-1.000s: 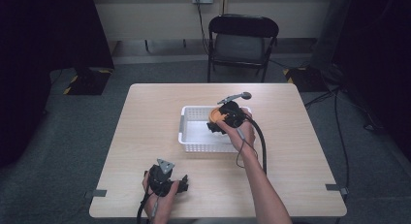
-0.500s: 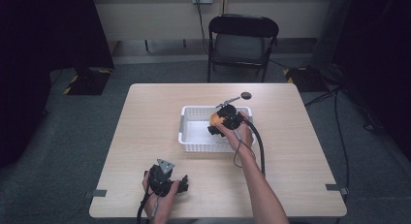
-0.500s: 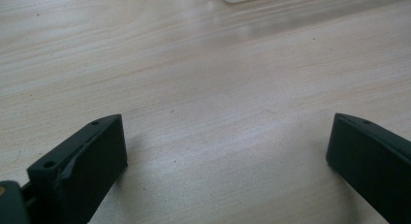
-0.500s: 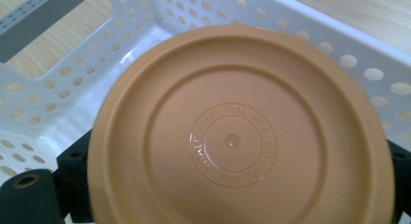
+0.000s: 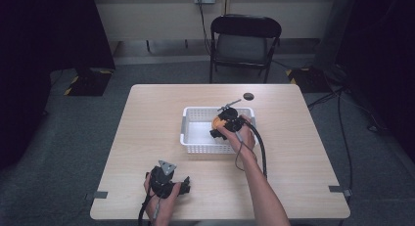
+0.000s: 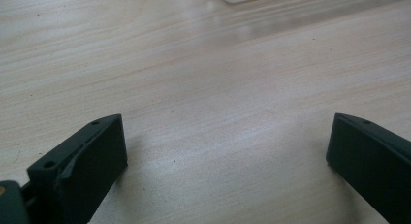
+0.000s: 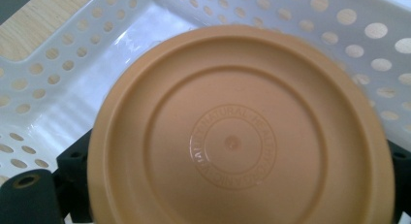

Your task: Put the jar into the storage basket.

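- Your right gripper (image 5: 220, 128) is over the white basket (image 5: 192, 138), at its right end, and it's clamped on an orange dish (image 7: 242, 132) (round, seen bottom-up, with a ring of raised lettering at the centre)
- The dish sits between the two jaws, with the basket's perforated walls behind it
- Your left gripper (image 5: 182, 186) rests low on the table (image 5: 147, 118) near the front edge, jaws spread wide with nothing between them
- A small black disc (image 5: 248, 96) lies on the table beyond the basket
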The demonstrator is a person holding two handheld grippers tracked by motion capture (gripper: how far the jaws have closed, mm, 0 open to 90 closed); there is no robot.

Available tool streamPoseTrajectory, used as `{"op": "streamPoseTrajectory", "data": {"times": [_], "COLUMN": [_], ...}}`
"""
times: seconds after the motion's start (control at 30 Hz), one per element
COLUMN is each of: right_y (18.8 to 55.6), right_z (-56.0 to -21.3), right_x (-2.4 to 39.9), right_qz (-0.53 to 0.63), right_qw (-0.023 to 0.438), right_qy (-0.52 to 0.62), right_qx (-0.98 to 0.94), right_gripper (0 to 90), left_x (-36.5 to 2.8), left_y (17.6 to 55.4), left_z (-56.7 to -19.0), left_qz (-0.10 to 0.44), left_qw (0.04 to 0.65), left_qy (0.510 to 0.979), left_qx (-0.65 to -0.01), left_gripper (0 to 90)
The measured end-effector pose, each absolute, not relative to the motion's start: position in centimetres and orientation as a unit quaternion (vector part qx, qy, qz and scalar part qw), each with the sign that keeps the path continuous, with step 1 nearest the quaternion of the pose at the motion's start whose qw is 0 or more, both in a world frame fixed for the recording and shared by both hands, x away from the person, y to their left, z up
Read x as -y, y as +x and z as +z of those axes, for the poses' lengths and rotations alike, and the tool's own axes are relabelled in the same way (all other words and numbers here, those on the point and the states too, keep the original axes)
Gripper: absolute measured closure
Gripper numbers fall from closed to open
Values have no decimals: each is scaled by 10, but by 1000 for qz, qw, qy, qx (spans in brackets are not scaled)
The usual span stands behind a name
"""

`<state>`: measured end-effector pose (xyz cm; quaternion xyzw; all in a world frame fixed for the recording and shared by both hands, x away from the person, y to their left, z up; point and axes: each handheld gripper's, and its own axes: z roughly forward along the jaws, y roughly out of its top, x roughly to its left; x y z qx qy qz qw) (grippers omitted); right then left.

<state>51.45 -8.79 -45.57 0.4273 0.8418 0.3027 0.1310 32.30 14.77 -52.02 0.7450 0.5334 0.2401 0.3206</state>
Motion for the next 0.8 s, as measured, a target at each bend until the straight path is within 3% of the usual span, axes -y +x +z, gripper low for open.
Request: {"op": "streamPoseTrajectory", "data": {"times": [0.8], "right_y": [512], "right_z": [-457], "right_x": [91], "right_qz": [301], "right_qw": [125], "right_qy": [431], "right_qx": [-841], "right_gripper": [85], "left_x": [-148], "left_y": [323], "left_z": [-520], "left_qz": [240], "left_qw": [321], "left_qy": [745], "left_qx": [-533], "left_gripper": [5]}}
